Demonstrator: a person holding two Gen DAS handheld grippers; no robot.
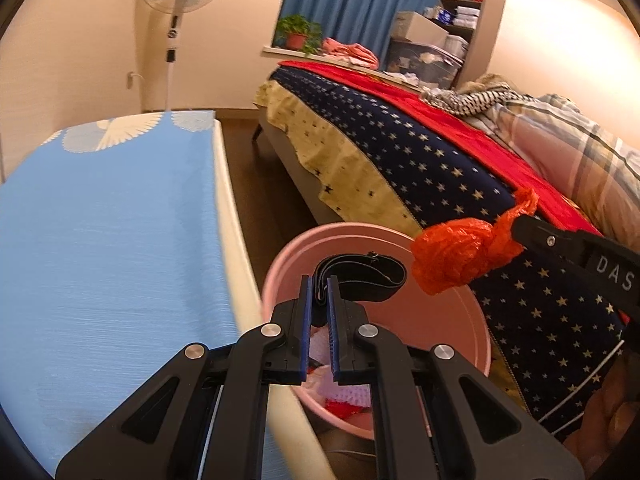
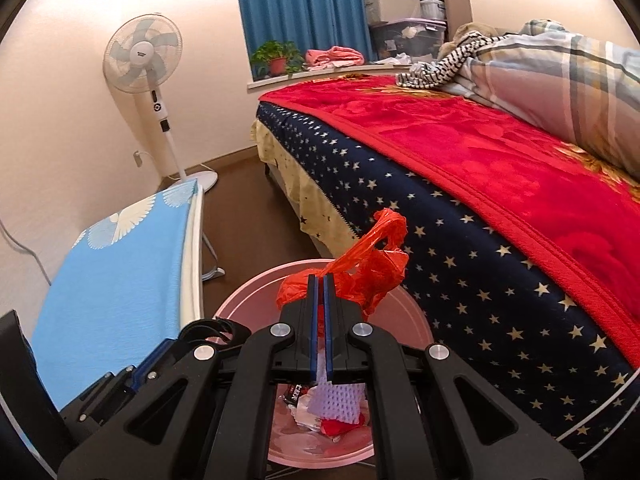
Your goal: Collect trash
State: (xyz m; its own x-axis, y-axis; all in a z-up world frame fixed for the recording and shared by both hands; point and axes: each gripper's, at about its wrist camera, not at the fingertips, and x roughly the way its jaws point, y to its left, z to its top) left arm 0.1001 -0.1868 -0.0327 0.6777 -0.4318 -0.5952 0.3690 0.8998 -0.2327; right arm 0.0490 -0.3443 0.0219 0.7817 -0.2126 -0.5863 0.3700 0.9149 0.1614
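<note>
A pink bin (image 1: 460, 320) stands on the floor between the bed and the blue board, with paper scraps, a lilac sponge-like piece (image 2: 340, 400) and red bits inside. My left gripper (image 1: 319, 280) hangs over the bin's near rim, shut on a black elastic strap (image 1: 360, 276) that loops out ahead of its blue pads. My right gripper (image 2: 319, 278) is shut on a crumpled orange-red plastic bag (image 2: 372, 272), held above the bin (image 2: 416, 320). In the left wrist view the bag (image 1: 456, 256) hangs at the bin's right rim from the right gripper (image 1: 516, 226).
A board with a light blue cover (image 1: 112, 240) runs along the left, close to the bin. The bed with its starred navy cover (image 2: 460, 260) and red blanket (image 2: 480, 152) fills the right. A standing fan (image 2: 144, 60) is at the far wall. Brown floor lies between.
</note>
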